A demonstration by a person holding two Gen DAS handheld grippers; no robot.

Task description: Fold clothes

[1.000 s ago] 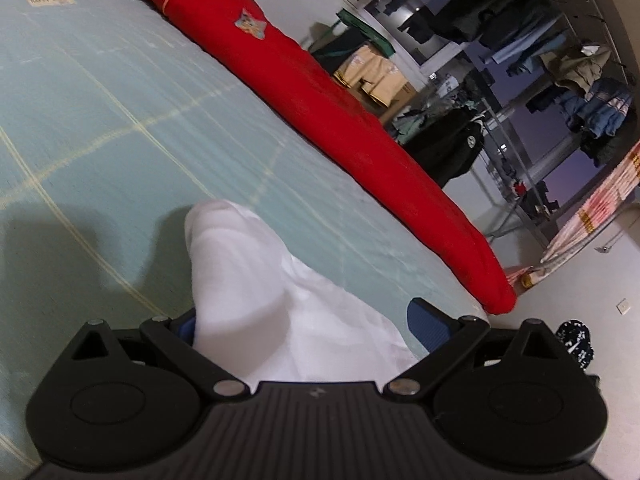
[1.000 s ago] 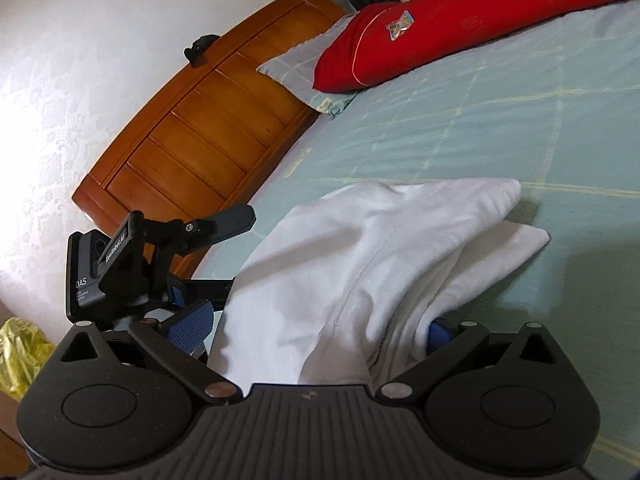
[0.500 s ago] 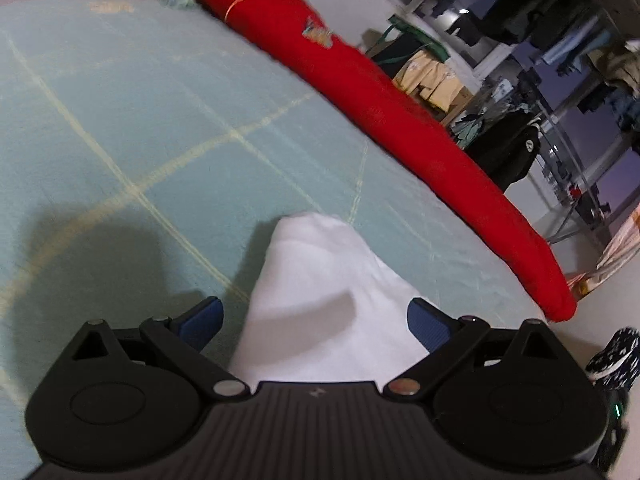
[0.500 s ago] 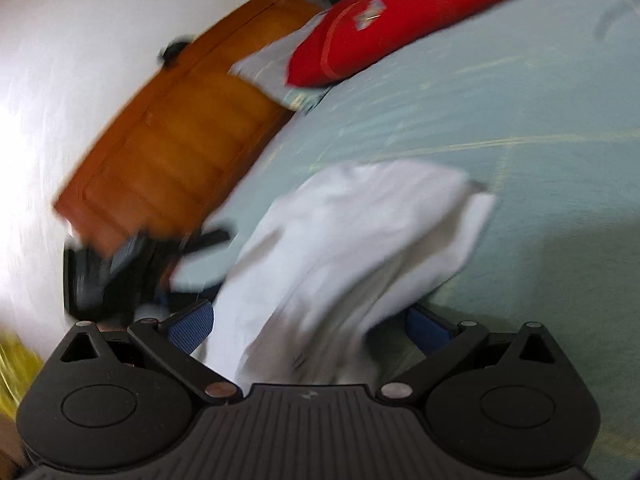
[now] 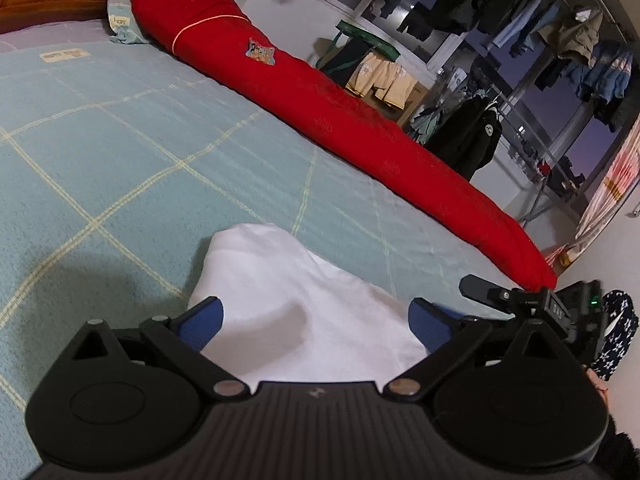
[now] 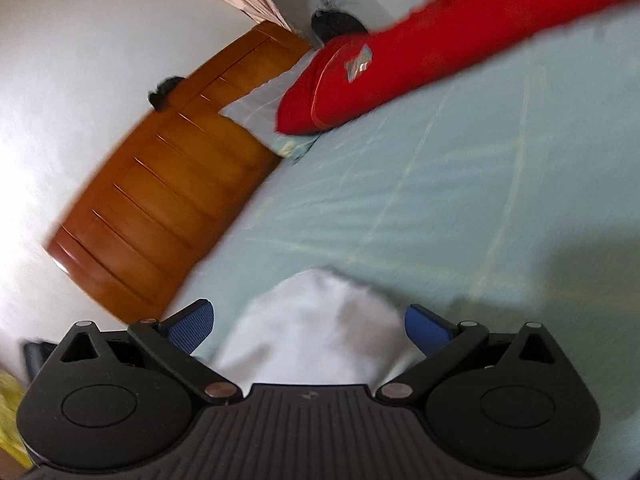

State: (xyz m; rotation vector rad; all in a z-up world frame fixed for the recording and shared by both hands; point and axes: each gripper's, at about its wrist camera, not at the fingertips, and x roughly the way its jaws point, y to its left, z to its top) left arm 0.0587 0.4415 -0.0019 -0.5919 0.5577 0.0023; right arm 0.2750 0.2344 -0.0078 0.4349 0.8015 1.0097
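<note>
A folded white garment (image 5: 288,288) lies on the pale green checked bedspread (image 5: 120,152). My left gripper (image 5: 316,322) is open, its blue pads (image 5: 200,320) standing wide on either side of the cloth's near end. In the right wrist view the same white garment (image 6: 320,320) shows as a blurred mound between the spread pads (image 6: 428,326) of my right gripper (image 6: 310,325), which is open too. The right gripper (image 5: 540,304) also appears low at the right edge of the left wrist view, beside the garment. Each gripper's body hides the cloth's near edge.
A long red bolster (image 5: 360,128) runs along the far side of the bed, with a grey pillow (image 6: 260,112) and wooden headboard (image 6: 160,200) at its head. Beyond the bed stand clothes racks (image 5: 560,40) and a box draped with clothes (image 5: 380,76).
Both grippers have drawn back from the garment. Less of the white pile shows in the right wrist view, and the right gripper has come into the left wrist view.
</note>
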